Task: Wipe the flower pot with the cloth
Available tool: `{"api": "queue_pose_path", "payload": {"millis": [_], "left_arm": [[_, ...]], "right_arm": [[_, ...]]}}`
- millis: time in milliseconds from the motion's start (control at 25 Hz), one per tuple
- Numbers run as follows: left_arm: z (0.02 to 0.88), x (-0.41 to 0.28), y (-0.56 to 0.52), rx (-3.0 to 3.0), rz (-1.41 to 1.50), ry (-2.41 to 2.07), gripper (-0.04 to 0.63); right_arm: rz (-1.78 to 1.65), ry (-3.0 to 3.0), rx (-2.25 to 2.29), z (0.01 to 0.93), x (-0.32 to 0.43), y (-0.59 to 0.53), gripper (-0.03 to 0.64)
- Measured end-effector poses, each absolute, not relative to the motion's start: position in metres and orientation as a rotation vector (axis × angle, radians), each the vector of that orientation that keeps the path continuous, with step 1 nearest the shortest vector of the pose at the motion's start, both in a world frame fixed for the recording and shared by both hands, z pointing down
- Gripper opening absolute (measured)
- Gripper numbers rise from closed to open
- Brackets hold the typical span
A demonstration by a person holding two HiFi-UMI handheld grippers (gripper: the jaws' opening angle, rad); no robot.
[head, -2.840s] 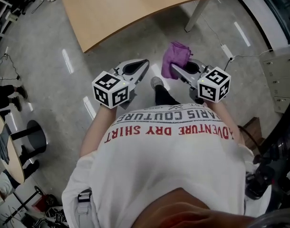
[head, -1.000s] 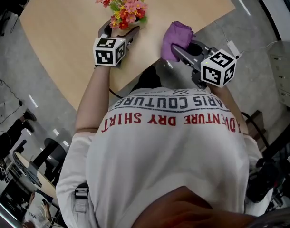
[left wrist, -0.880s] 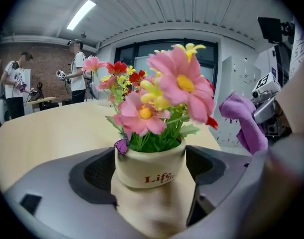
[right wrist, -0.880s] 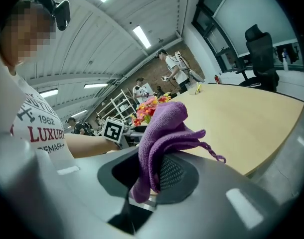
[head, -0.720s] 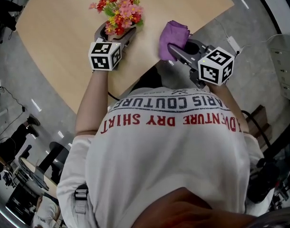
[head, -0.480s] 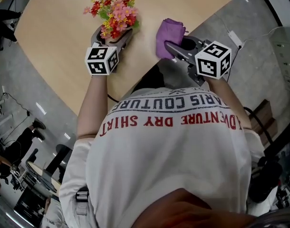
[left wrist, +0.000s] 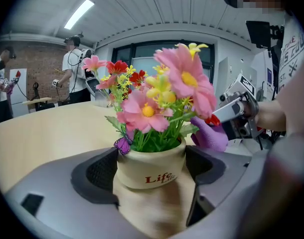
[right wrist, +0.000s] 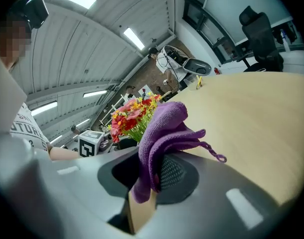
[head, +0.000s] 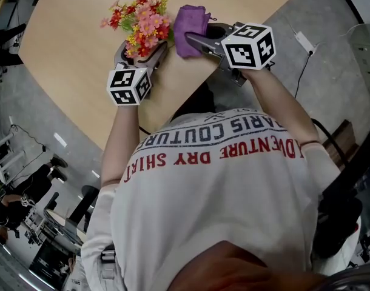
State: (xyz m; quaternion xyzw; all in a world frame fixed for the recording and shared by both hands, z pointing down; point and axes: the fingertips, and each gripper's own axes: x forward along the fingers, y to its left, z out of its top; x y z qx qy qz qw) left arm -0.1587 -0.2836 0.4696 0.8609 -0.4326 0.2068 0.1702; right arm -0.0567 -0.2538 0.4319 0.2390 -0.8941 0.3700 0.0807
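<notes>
A cream flower pot (left wrist: 151,171) printed "Life" stands on the wooden table (head: 70,47), filled with pink, red and yellow flowers (head: 139,20). My left gripper (left wrist: 151,183) has a pad against each side of the pot. In the head view the flowers hide the pot, with the left gripper (head: 139,48) under them. My right gripper (right wrist: 144,183) is shut on a folded purple cloth (right wrist: 162,133). The cloth (head: 192,20) hangs just right of the flowers, close to them; I cannot tell whether it touches the pot.
The table's curved near edge (head: 173,96) runs under my arms. A power strip (head: 305,41) lies on the grey floor to the right. People stand at the far side of the room (left wrist: 75,68). An office chair (right wrist: 261,31) stands beyond the table.
The right gripper has carried the purple cloth left and up to the flowers. The left gripper has stayed around the pot.
</notes>
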Motion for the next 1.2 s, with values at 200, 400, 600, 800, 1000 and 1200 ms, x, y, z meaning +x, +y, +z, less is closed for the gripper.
{"api": "queue_pose_path", "payload": {"millis": [200,400,600,800,1000,1200], "left_arm": [[0.472,-0.159,-0.285,2.451,0.583,-1.229,0.428],[0.472,-0.16,-0.285,2.457,0.578,-1.228,0.428],[0.474,-0.161,-0.285,2.456,0.591,-1.216,0.428],[0.474,-0.162,-0.286,2.46,0.585,-1.219,0.428],[0.475,-0.162,-0.287,2.464,0.586,-1.216,0.428],[0.476,-0.162,-0.287,2.496,0.61,-1.193,0.428]], "right_arm": [[1.137,-2.661,0.683,0.446,-0.069,-0.265,0.055],[1.151,-2.626,0.665,0.455,-0.08,-0.27,0.055],[1.164,-2.567,0.666,0.468,-0.086,-0.276,0.055],[1.196,-2.517,0.66,0.479,-0.085,-0.28,0.055],[1.15,-2.357,0.716,0.506,-0.078,-0.285,0.055],[1.07,-2.246,0.741,0.518,-0.075,-0.287,0.055]]}}
